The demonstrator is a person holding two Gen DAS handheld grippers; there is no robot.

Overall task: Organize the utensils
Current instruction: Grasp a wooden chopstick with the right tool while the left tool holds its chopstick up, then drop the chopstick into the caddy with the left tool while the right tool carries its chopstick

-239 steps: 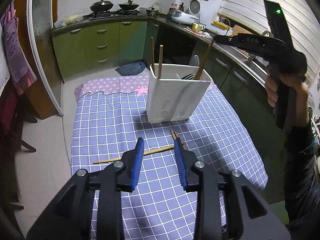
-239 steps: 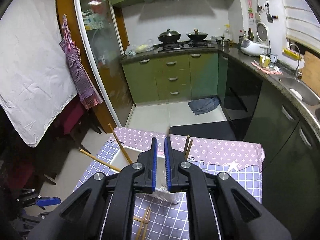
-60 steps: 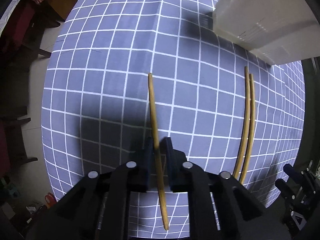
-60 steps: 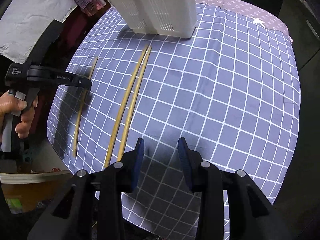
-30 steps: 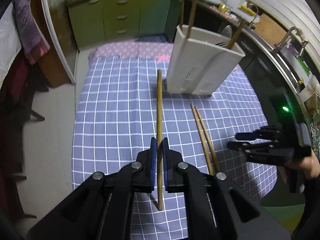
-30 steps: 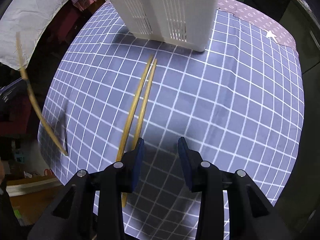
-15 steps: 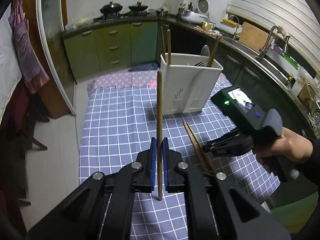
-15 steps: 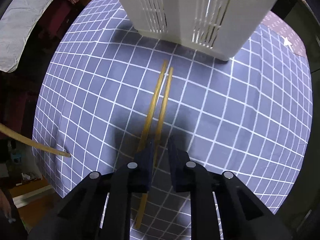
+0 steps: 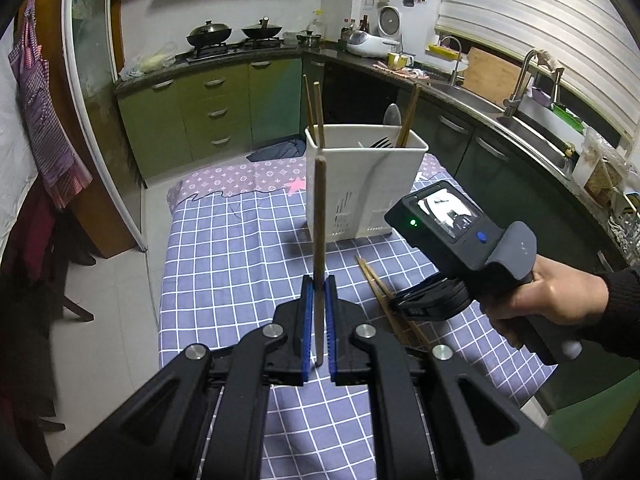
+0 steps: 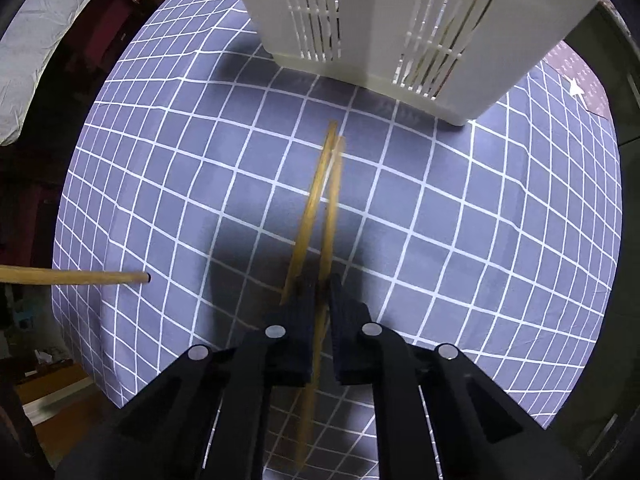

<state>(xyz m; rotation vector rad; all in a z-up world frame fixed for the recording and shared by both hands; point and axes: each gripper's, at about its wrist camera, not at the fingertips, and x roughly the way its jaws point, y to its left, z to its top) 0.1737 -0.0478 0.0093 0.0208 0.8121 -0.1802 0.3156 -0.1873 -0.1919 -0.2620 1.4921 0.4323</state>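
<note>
Two claws were at work, and both were now clamped on wood. Nearest to me, my left claw (image 9: 319, 300) held one chopstick (image 9: 319, 236) upright between its blue pads, its tip standing in front of the caddy's front wall; a couple of seconds back that stick had only just been pinched off the cloth. My right claw (image 10: 321, 292) pointed straight down at the desk (image 10: 500, 248), and its jaws had just been closing: a second ago they stood apart beside the pair (image 10: 320, 200), and now they pressed together on those two chopsticks near their near ends. The pair looked blurred, so I could not tell whether it lay flat or had begun to lift. From the left view the right hand (image 9: 552, 296) gripped its handle low over the checked cloth, just beside my raised stick.

Beyond the pair stood the white caddy (image 9: 372, 184), with two chopsticks in its left corner and a spoon, a fork and another chopstick at its right.

I judged that all three loose chopsticks were now in hand, so what remained was to carry them up and drop them into the caddy.
</note>
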